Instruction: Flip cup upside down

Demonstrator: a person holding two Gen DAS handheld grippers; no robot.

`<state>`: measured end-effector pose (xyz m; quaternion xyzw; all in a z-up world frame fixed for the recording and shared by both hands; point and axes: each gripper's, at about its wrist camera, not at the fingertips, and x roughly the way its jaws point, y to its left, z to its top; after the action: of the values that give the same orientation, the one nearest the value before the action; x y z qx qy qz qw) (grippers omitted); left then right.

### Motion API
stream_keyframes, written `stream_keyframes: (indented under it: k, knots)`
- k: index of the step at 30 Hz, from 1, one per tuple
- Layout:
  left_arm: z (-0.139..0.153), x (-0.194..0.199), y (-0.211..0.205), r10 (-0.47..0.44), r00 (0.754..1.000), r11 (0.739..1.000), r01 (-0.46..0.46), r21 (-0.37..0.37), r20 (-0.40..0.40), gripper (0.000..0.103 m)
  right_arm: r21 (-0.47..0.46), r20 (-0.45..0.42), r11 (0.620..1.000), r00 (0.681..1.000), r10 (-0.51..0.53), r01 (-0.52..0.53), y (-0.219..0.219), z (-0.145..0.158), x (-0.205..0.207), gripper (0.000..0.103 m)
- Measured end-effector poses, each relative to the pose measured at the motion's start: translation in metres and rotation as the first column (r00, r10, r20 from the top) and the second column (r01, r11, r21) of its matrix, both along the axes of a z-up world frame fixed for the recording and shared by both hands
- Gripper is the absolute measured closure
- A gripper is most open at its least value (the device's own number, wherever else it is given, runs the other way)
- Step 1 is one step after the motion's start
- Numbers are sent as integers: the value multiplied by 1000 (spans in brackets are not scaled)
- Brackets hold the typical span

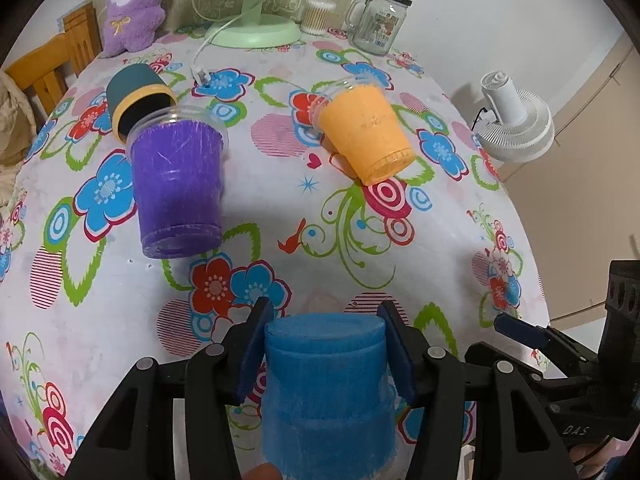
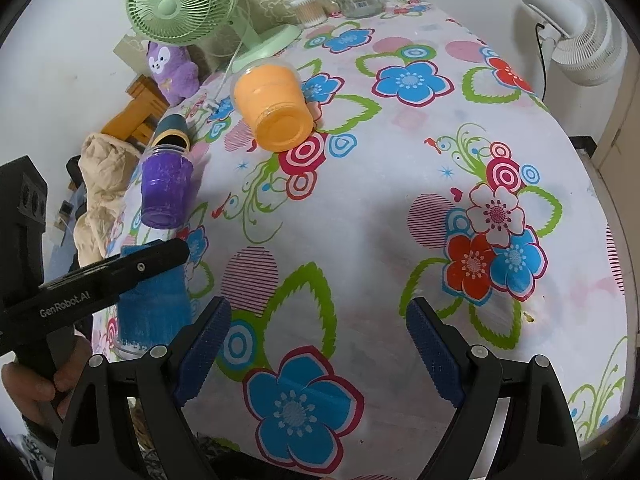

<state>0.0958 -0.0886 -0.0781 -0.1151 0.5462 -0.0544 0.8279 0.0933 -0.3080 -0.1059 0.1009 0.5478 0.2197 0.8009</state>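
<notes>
My left gripper (image 1: 325, 354) is shut on a blue cup (image 1: 326, 392), held upside down with its base up, over the near edge of the table; the cup also shows in the right wrist view (image 2: 154, 312). A purple cup (image 1: 176, 188) stands upright at the left, also seen in the right wrist view (image 2: 166, 188). An orange cup (image 1: 366, 132) lies tilted on its side mid-table, its base toward me, also in the right wrist view (image 2: 274, 108). My right gripper (image 2: 318, 354) is open and empty above the tablecloth, right of the left gripper.
A dark teal and yellow cup (image 1: 138, 98) lies on its side behind the purple cup. A green fan (image 1: 256, 20), a purple plush (image 1: 134, 6), a glass jar (image 1: 378, 26) and a swab box (image 1: 318, 16) stand at the back. A white fan (image 1: 516, 120) stands off the table's right edge.
</notes>
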Motion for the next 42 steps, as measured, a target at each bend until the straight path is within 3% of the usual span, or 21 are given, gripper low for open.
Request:
stream_keyframes:
  k: [20,30,33,35,38,42]
  knots:
    - [41,-13,4,-1,994,1000,2,-2,109,47,-4,26,1000,999,26,-25,8,10,-9,12]
    - [43,-15,4,2,993,1000,-5,21,118,47,-10,39,999,999,32,-31,11,14,-11,12]
    - [42,-14,5,7,994,1000,-9,14,113,37,-18,46,999,998,31,-30,12,15,-10,12]
    - [42,-15,6,16,993,1000,-18,15,116,21,-22,47,999,998,29,-28,12,15,-10,12]
    - [42,-16,7,19,993,999,-23,28,120,14,-25,45,999,999,27,-26,12,15,-9,12]
    - [42,-16,6,18,992,999,-24,42,125,12,-30,46,999,999,26,-25,12,15,-8,12]
